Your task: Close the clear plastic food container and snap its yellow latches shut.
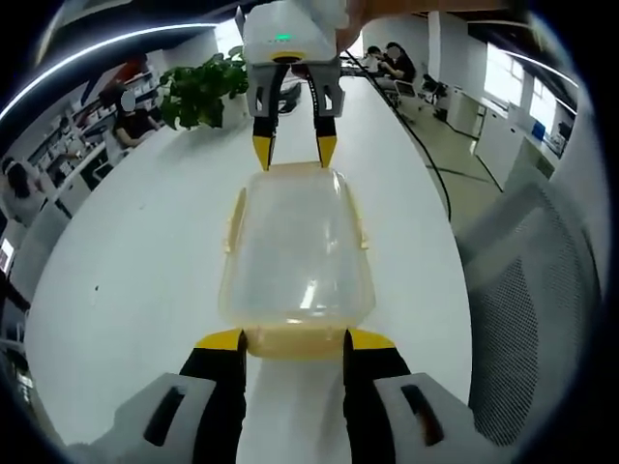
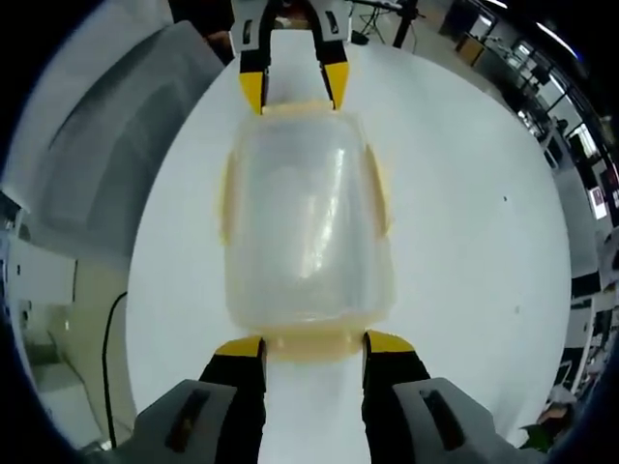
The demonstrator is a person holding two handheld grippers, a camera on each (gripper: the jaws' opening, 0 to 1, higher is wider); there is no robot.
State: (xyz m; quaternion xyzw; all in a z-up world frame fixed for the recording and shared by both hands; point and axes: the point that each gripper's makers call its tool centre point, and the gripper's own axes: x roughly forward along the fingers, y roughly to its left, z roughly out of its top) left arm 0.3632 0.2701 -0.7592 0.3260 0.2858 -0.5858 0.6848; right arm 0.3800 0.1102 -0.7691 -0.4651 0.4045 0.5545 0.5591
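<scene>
Container [image 1: 295, 251], clear plastic with its lid on, lies on the white surface [image 1: 145, 261] in the left gripper view, between the two grippers. The left gripper [image 1: 295, 340] stands at the near short end, its yellow-tipped fingers [image 1: 222, 340] spread wide on either side of the yellow latch [image 1: 295, 343] there. The right gripper [image 1: 295, 150] comes in from the far end, fingers apart at the container's far edge. A potted plant [image 1: 203, 92] and a mesh chair [image 1: 542, 309] stand beyond.

In the right gripper view the container [image 2: 308, 227] lies lengthwise on the surface [image 2: 464, 242]. The right gripper [image 2: 314, 346] has its fingers [image 2: 387, 343] wide, flanking the near yellow latch [image 2: 314, 343]. The left gripper [image 2: 290, 87] meets the far end, fingers apart.
</scene>
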